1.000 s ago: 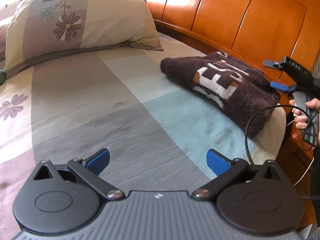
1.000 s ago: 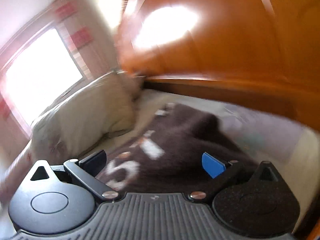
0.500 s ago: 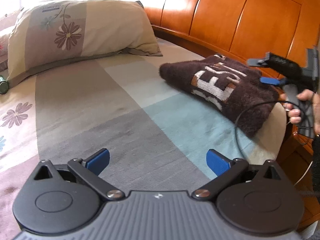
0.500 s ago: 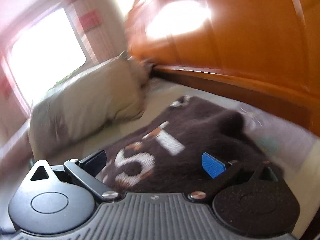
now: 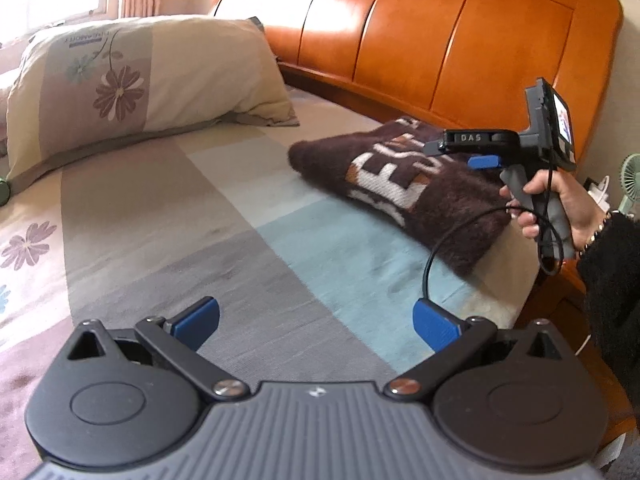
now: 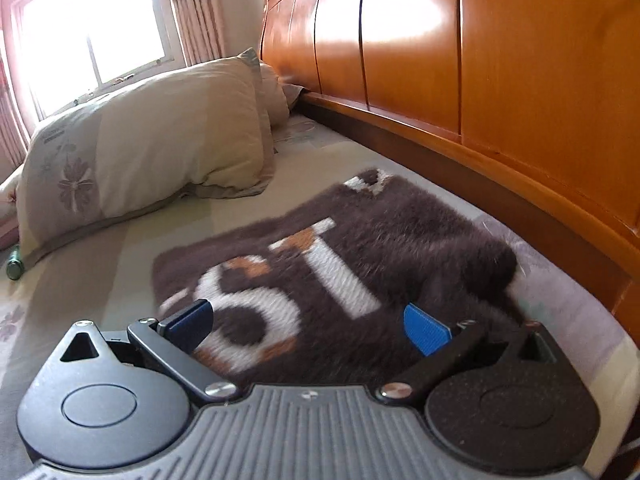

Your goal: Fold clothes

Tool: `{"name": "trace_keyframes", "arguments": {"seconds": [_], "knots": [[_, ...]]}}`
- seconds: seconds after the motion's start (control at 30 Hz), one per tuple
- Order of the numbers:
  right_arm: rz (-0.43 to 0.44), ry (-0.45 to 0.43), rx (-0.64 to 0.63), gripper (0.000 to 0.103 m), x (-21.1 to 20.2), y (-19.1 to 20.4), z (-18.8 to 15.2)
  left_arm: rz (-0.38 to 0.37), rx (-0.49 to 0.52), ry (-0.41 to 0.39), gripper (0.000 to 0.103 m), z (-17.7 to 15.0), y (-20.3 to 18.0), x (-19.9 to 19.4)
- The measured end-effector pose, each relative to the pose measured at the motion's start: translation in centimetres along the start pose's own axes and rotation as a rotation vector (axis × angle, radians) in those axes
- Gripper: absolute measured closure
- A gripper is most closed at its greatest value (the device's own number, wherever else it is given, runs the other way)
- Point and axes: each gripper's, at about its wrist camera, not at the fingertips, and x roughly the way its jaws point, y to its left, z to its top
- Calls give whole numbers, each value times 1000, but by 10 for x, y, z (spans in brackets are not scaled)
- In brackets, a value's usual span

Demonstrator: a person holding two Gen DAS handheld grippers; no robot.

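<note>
By the headboard (image 5: 420, 40), far right on the bed (image 5: 200, 220): folded brown sweater (image 5: 404, 184) lies flat, white letters up | my right gripper (image 6: 308, 322) hovers over its near edge, jaws wide, holding nothing | my left gripper (image 5: 316, 320) wide over bare sheet, well apart | pillow (image 5: 140, 84) far left.

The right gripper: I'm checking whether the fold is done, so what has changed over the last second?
The right gripper has risen from beside the folded brown sweater to above its far end, open and holding nothing. Its own view went from blurred to sharp, so it seems to have slowed. The sweater stayed folded by the headboard, the left gripper stayed open over the bedsheet, and the pillow has not moved.
</note>
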Motion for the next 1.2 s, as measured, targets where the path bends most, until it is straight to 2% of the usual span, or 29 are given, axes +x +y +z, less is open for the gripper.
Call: {"name": "trace_keyframes", "arguments": {"seconds": [0.13, 0.33, 0.43, 0.53, 0.63, 0.73, 0.87, 0.97, 1.03, 1.07, 1.1, 1.2], "knots": [[23, 24, -23, 0, -24, 17, -20, -25, 12, -21, 1, -1, -10, -14], [51, 12, -80, 0, -55, 41, -67, -46, 17, -47, 1, -5, -19, -32], [24, 34, -131, 0, -61, 50, -86, -33, 12, -48, 1, -9, -21, -37], [33, 13, -146, 0, -79, 56, -89, -15, 24, -53, 1, -12, -23, -39], [91, -11, -132, 0, -82, 58, -88, -6, 35, -58, 1, -14, -25, -40], [64, 61, -80, 0, -68, 57, -94, -3, 25, -65, 1, -15, -24, -42], [96, 12, -50, 0, -85, 50, -91, 82, 12, -76, 1, -17, -17, -39], [34, -49, -43, 0, -87, 37, -83, 106, -33, -85, 1, -16, -9, -35], [-21, 15, -25, 0, -72, 27, -81, 137, -11, -85, 1, -14, -9, -33], [-49, 81, -8, 0, -62, 22, -82, 155, 8, -84, 1, -14, -10, -32], [-58, 124, 10, 0, -60, 20, -85, 174, 27, -83, 1, -13, -12, -31], [-40, 164, 54, 0, -68, 19, -100, 251, 115, -103, 1, -14, -19, -29]]}}
